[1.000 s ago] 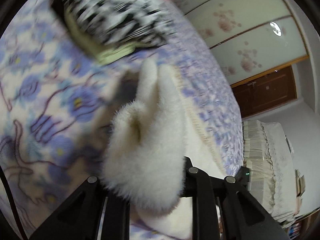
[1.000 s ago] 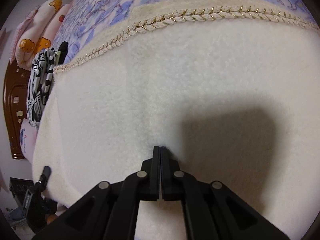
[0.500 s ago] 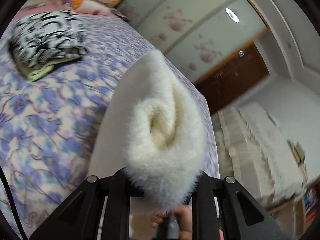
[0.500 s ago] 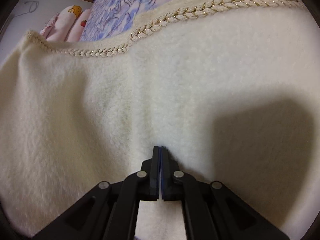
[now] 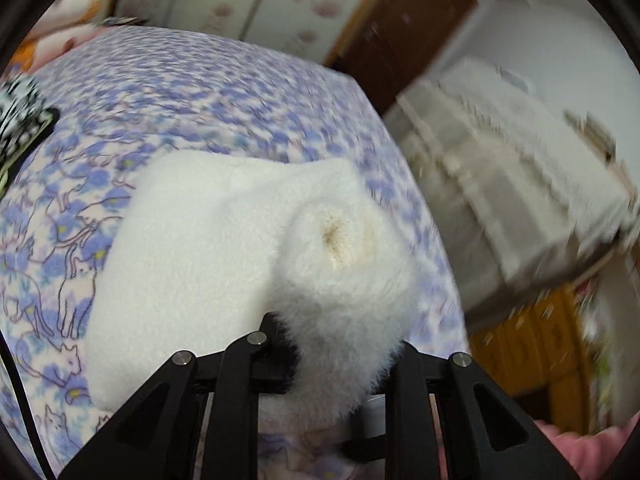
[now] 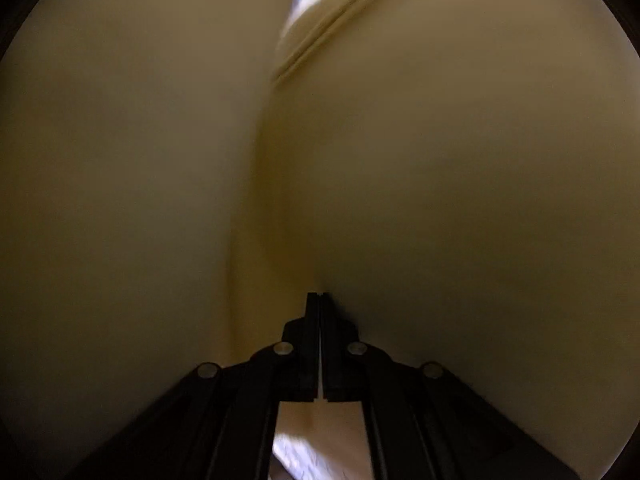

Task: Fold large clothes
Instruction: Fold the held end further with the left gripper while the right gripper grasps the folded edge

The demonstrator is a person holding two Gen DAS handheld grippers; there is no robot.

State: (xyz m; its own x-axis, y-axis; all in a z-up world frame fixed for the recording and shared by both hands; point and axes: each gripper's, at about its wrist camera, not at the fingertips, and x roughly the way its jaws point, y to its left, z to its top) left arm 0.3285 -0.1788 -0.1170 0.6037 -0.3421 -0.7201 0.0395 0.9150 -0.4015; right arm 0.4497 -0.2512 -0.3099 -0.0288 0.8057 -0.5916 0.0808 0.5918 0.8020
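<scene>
While bunched between the fingers of the left gripper (image 5: 340, 344), cream fleece garment (image 5: 208, 248): clamped there, the rest draped over the floral bedspread (image 5: 192, 92). Right gripper (image 6: 321, 300): fingers pressed together on a fold of the same fleece, cloth filling its view. Patterned folded clothes (image 5: 20, 128): far left on the bed.

No readable text, labels, brands, numbers or signs in either view. Left wrist view is motion-blurred; the bedsheet (image 5: 224, 92) carries only a printed flower-and-cat pattern, no lettering. Right wrist view is filled by dim cream fabric (image 6: 460, 180), nothing written on it.
</scene>
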